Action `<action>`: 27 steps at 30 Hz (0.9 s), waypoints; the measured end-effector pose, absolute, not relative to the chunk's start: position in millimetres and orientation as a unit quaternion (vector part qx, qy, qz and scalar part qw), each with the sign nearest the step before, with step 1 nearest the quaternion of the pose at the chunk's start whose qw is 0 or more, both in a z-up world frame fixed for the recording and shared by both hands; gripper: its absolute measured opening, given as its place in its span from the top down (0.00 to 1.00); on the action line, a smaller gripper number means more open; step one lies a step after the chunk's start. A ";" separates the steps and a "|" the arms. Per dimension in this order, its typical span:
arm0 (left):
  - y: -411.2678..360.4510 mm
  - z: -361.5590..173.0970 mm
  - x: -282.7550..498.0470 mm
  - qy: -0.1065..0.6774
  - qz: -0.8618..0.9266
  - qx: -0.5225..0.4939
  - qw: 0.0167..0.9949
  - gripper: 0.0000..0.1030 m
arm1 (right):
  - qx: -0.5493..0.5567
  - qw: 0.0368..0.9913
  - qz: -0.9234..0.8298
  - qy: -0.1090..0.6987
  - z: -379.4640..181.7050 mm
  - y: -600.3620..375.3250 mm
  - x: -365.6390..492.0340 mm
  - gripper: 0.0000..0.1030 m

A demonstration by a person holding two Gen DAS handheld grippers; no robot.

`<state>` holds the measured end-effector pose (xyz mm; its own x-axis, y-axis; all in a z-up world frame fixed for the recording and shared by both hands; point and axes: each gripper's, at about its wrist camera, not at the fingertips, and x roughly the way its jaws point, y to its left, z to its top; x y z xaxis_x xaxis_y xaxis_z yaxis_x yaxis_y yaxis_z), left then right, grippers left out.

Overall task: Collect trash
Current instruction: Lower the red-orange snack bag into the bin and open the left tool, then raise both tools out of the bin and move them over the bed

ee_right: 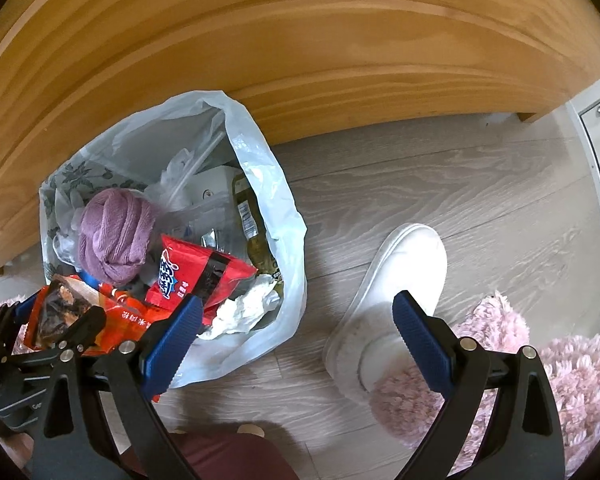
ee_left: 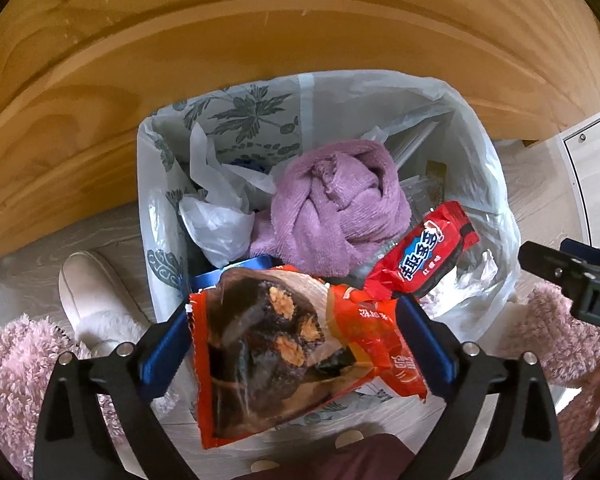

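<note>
Orange-red crinkled snack wrapper printed with dark rice-and-filling pieces (ee_left: 296,344): pinched between the blue ribbed pads of the left gripper (ee_left: 296,344), held just above the near rim of the bin. In the right wrist view the same wrapper (ee_right: 66,312) shows at lower left, in the left gripper's black fingers.

Bin: white translucent plastic bag liner with grey leaf print (ee_left: 480,168), open-mouthed, standing on the floor against a pale wooden furniture panel (ee_left: 260,40). Inside: a knotted lilac terry cloth (ee_left: 340,204), a red biscuit packet with blue-and-white lettering (ee_left: 424,252) lying tilted toward the right side, crumpled clear plastic (ee_left: 216,216). The right wrist view adds a wad of white tissue (ee_right: 244,308) and a greenish glass bottle (ee_right: 252,220) along the far wall.

Right gripper (ee_right: 296,334): jaws spread wide, nothing between them, over grey wood-grain flooring (ee_right: 420,184) beside the bag. Beyond it, a white slipper with pink fluffy cuff (ee_right: 396,280).
</note>
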<state>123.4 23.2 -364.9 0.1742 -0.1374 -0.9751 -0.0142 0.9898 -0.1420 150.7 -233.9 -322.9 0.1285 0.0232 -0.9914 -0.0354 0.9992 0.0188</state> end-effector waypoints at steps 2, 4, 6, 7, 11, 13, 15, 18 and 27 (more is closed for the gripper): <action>22.5 -361.9 123.5 0.638 -0.042 -0.062 0.767 0.08 | -0.006 0.751 0.021 0.660 -324.0 -234.2 151.7 0.11; 21.8 -358.0 123.8 0.633 -0.044 -0.065 0.770 0.08 | -0.004 0.749 0.023 0.662 -325.6 -234.3 151.5 0.11; 22.6 -353.1 122.8 0.625 -0.043 -0.067 0.776 0.08 | -0.003 0.748 0.023 0.664 -327.4 -235.5 151.4 0.11; 22.8 -350.9 121.3 0.622 -0.041 -0.068 0.779 0.08 | -0.003 0.747 0.023 0.664 -327.7 -235.3 151.7 0.11; 25.7 -343.5 121.3 0.612 -0.039 -0.076 0.786 0.08 | -0.002 0.747 0.023 0.664 -327.0 -233.3 151.5 0.11; 26.2 -339.6 121.1 0.607 -0.039 -0.075 0.790 0.08 | -0.001 0.747 0.023 0.665 -326.9 -233.2 151.6 0.11; 25.1 -334.8 120.8 0.600 -0.040 -0.069 0.796 0.08 | 0.000 0.747 0.022 0.665 -326.8 -231.9 151.6 0.11; 23.4 -329.2 120.6 0.594 -0.041 -0.072 0.800 0.08 | 0.001 0.747 0.023 0.665 -326.5 -230.9 151.2 0.11; 28.7 -309.8 121.1 0.571 -0.036 -0.072 0.817 0.08 | 0.013 0.751 0.019 0.660 -322.1 -235.7 151.7 0.11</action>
